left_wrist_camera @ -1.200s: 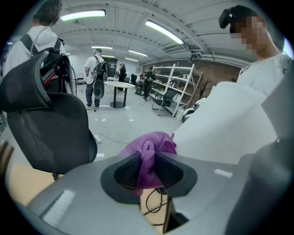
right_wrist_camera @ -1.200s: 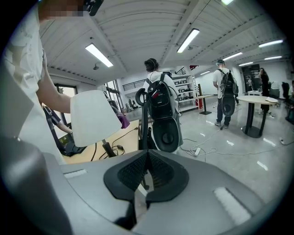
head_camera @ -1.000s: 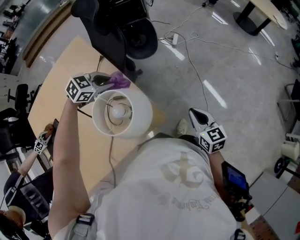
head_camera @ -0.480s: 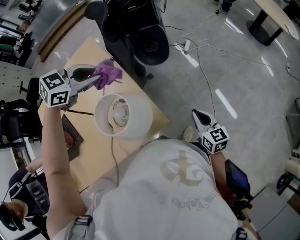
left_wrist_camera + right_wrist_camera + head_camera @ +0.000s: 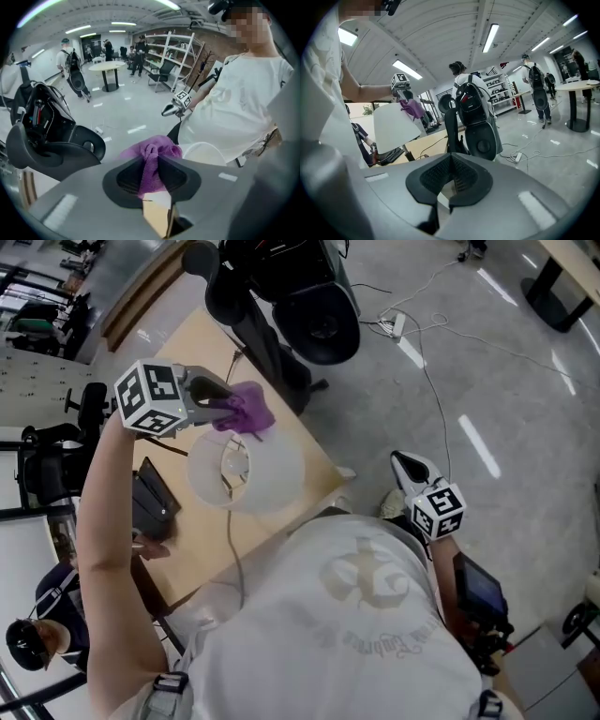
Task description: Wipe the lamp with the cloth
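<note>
1. At the upper left of the head view, the left tongs (image 5: pixel 217 407) are clamped on the purple cloth (image 5: pixel 247 410). The left gripper view shows the fabric pinched between the pads, with a loose bunch spilling past the tips.
2. That bunch lies at the upper rim of the white lamp (image 5: pixel 251 476), which stands centre-left in the frame on the wooden bench (image 5: pixel 202 343). Whether cloth and rim actually touch, I cannot tell.
3. The step in hand looks like wiping the rim and outer wall. To do it well, keep the clamp firm and lay the soft bunch on the surface rather than the hard tips. Sweep around with light pressure, as the lamp probably tips easily.
4. Right of centre, the right tongs (image 5: pixel 403 465) are well apart from the lamp, with their jaws together on nothing. They could steady the lamp if it rocks.
</note>
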A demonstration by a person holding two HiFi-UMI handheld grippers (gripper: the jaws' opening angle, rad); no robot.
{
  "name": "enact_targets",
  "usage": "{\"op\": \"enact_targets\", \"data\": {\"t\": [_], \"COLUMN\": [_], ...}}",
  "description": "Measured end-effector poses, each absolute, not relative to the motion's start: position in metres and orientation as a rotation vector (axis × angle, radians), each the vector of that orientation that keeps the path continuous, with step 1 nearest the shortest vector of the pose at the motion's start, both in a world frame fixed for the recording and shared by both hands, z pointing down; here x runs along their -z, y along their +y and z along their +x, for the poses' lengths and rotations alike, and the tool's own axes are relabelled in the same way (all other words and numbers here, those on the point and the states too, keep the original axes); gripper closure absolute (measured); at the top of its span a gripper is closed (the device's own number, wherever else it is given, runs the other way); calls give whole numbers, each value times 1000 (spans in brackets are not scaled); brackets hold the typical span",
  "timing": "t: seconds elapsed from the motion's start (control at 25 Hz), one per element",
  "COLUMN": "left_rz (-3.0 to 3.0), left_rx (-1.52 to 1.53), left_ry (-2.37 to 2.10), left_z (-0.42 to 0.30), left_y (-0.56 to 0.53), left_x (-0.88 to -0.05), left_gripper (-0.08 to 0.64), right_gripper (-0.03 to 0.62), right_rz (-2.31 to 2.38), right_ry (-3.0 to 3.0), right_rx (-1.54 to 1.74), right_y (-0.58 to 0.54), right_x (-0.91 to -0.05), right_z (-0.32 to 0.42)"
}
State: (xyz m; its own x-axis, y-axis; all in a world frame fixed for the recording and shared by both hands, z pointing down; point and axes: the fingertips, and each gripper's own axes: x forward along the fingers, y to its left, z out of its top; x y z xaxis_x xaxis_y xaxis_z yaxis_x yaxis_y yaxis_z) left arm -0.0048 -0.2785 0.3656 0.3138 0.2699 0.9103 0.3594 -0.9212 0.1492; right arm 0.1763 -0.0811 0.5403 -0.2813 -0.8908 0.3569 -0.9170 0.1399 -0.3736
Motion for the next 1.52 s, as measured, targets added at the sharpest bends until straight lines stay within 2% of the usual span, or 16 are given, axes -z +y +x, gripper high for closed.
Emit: {"op": "enact_targets", "data": {"t": [0.36, 0.84, 1.04, 1.32, 1.52], "left_rz": [-2278, -2156, -2254, -2469, -2387], "left_rx": [1986, 2067, 1955, 1602, 1583], "left_ry": [-701, -605, -532, -296, -283], "left_z": [-11, -2, 8, 11, 3], "left_y": [-277, -293, -299, -295, -275], "left_x": [-442, -511, -484, -383, -338], "left_gripper": [466, 466, 466, 466, 466], "right_gripper": [580, 580, 580, 580, 580], "right_rz": [1884, 1956, 1954, 1944, 1913], "right_ry": [-2304, -2239, -2251, -2268, -2291], "right_rx": [-876, -950, -937, -925, -925], "right_y": [-64, -42, -44, -49, -53], "right_x": [-559, -579, -575, -575, -573], "right_z": [182, 189, 188, 187, 178]}}
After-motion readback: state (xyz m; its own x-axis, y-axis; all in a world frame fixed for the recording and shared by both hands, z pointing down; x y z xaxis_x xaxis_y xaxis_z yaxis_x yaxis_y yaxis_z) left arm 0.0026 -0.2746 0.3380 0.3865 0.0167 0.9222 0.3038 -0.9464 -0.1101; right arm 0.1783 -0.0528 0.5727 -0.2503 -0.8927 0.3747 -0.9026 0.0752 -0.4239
